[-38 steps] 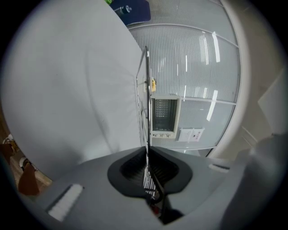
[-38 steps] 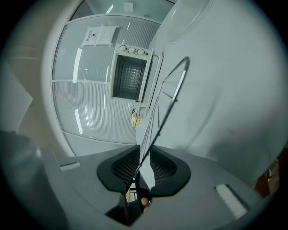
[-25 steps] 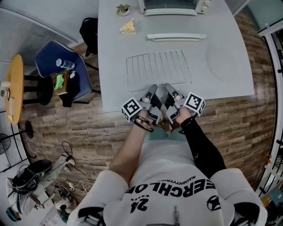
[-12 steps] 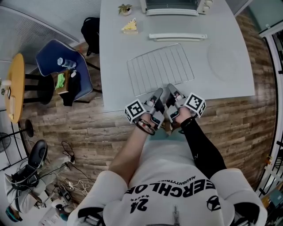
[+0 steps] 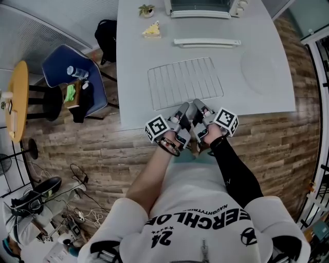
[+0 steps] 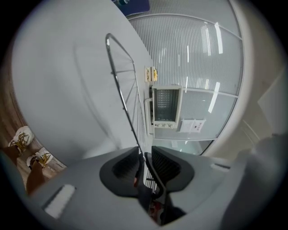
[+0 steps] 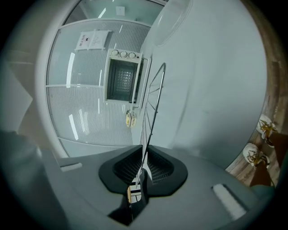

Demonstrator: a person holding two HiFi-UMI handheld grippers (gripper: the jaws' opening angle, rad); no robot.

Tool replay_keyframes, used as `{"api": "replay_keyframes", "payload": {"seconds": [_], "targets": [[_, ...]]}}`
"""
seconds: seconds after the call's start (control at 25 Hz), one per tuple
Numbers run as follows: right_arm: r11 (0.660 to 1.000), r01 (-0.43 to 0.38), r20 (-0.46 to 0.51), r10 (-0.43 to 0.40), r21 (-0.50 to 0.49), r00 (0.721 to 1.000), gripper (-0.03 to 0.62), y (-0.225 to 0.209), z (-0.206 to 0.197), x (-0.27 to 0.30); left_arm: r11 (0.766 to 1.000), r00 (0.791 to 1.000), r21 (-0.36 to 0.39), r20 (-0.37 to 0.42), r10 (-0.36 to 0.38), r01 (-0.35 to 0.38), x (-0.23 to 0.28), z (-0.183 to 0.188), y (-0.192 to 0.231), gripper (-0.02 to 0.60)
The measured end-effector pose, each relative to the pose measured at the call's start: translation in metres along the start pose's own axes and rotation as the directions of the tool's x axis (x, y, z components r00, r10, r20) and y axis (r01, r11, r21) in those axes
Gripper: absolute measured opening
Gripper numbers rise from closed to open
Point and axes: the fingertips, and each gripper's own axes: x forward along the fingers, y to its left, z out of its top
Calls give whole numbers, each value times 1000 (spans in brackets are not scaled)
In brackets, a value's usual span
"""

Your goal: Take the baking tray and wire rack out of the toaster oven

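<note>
Wire rack (image 5: 185, 82) lies on the table (image 5: 257, 77), its near edge at twelve o'clock from both my grippers; my right gripper (image 5: 197, 107) is clamped on that edge wire; my left gripper (image 5: 184, 109) sits just beside it at nine o'clock, jaws parted — the wire runs between them, not pinched; baking tray (image 5: 206, 42) rests farther off at twelve, just before the toaster oven (image 5: 200, 7).
</note>
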Motion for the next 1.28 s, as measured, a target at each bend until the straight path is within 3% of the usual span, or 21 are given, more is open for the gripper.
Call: {"api": "replay_keyframes", "payload": {"seconds": [0.32,0.96,1.28], "targets": [[998,66,-17,-67,-17,998,21,-12,-11,-7,999,999,-13,0,39,-39,-9,-3,16,112],[975,181,-113,-196,-129,974,115,-28,-42,-19,991,990,-7,-31,137,-137,-29,-15,51,112],[973,174,-104,-191,-153,976,117,-19,-39,-20,989,988,17,-42,147,-146,-32,-17,49,112]]}}
